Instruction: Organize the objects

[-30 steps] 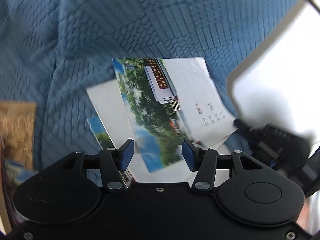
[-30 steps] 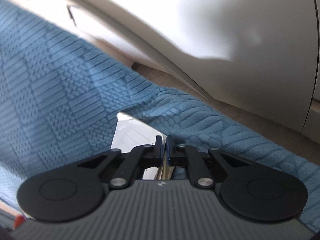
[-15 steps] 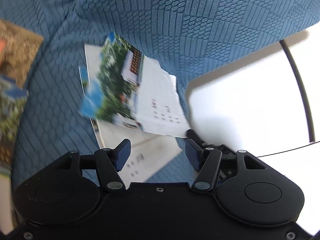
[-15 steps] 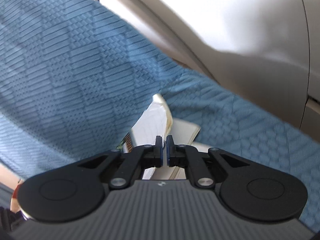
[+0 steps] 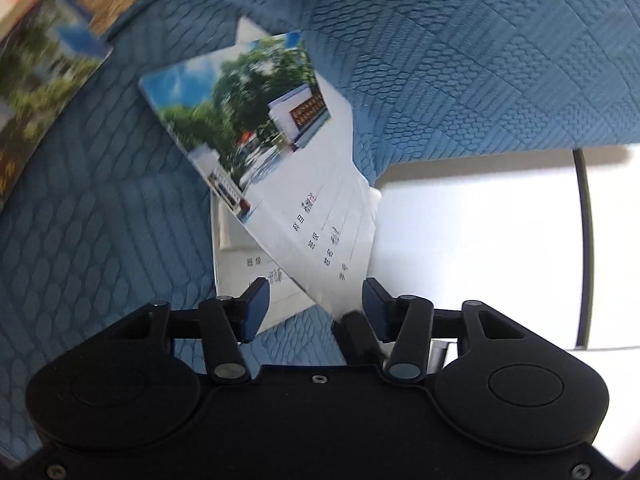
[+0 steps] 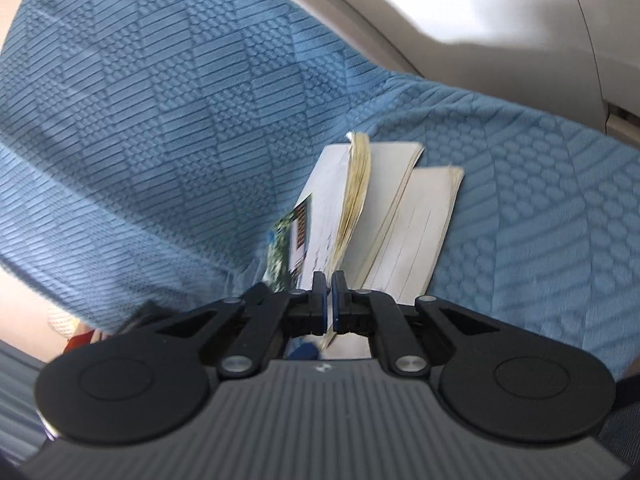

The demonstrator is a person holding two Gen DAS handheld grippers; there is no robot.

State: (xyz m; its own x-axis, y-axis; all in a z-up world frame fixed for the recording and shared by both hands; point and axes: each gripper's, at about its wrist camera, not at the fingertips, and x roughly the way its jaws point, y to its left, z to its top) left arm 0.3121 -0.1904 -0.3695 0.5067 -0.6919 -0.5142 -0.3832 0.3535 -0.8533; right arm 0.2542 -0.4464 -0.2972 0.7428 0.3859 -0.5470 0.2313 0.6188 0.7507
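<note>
Draping the whole scene, the blue textured woven cover (image 5: 460, 60) carries two thin exercise books. The lower white ruled one (image 5: 248, 264) lies flat; the upper photo-covered exercise book (image 5: 256, 136) is lifted by its corner, long axis running from five o'clock toward eleven. The right gripper (image 6: 327, 296) is pinched tight on that corner. The left gripper (image 5: 314, 304), half-spread and just narrowing, holds nothing. Squaring the books before release would probably stack them best.

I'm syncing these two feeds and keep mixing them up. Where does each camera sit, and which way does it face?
Left wrist: on the left gripper, looking down over open jaws at the photo-cover notebook on the blue cover.
Right wrist: on the right gripper, shut on that notebook's edge, facing the blue cover.
Shared: notebook, blue cover.
</note>
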